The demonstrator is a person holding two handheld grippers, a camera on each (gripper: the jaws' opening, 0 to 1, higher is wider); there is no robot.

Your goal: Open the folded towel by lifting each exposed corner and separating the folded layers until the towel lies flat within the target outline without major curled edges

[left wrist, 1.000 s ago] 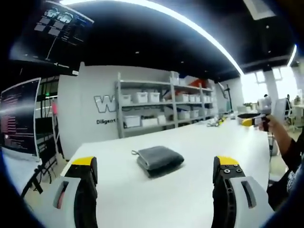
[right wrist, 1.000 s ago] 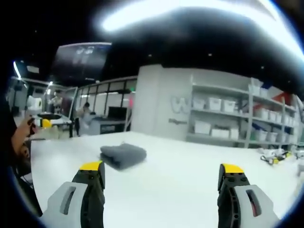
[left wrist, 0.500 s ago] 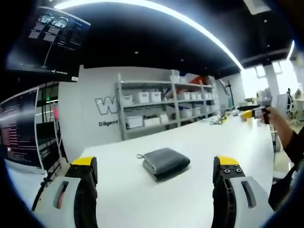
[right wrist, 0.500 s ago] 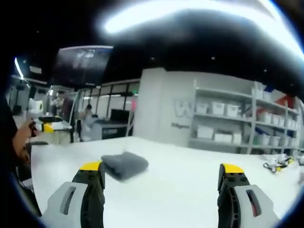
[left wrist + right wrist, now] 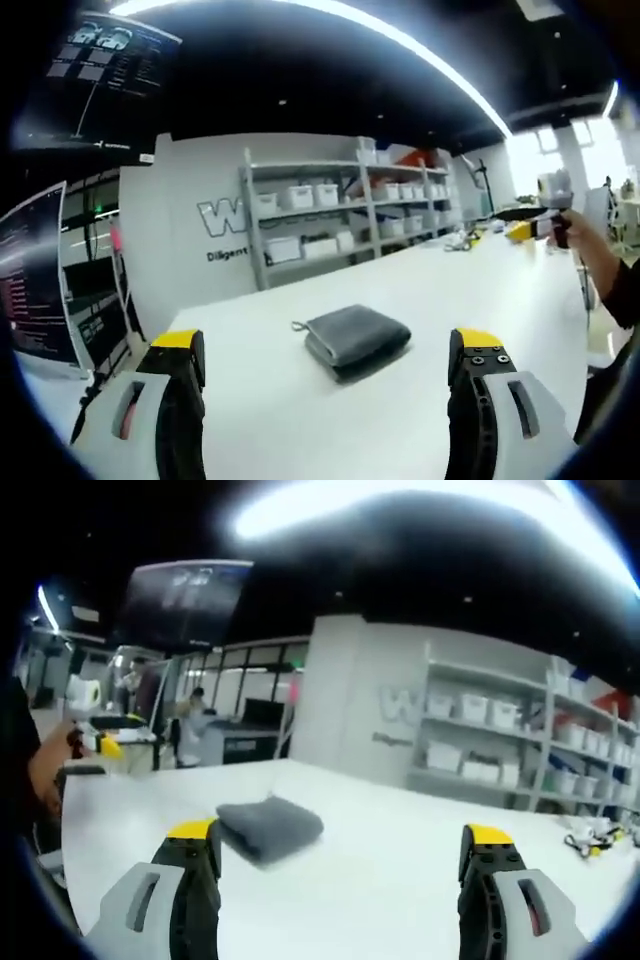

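A folded grey towel (image 5: 358, 338) lies on the white table (image 5: 300, 420), a small loop tag sticking out at its left corner. In the left gripper view it sits ahead between my left gripper's (image 5: 325, 365) yellow-tipped jaws, which stand wide apart with nothing between them. The right gripper view has the towel (image 5: 270, 828) ahead and left, just past the left jaw of my right gripper (image 5: 340, 855), also open and empty. Both grippers are short of the towel. At the right edge of the left gripper view, the right gripper (image 5: 540, 222) shows in a hand.
Grey shelving (image 5: 340, 220) with white bins lines the wall beyond the table. Monitors (image 5: 35, 280) stand at the left. A small yellow-and-black item (image 5: 588, 832) lies far right on the table. A person's hand (image 5: 50, 770) shows at the left, and people stand in the background.
Both views have drifted slightly; the towel sits a little further right and nearer in each. The towel itself lies as before and both grippers stay open.
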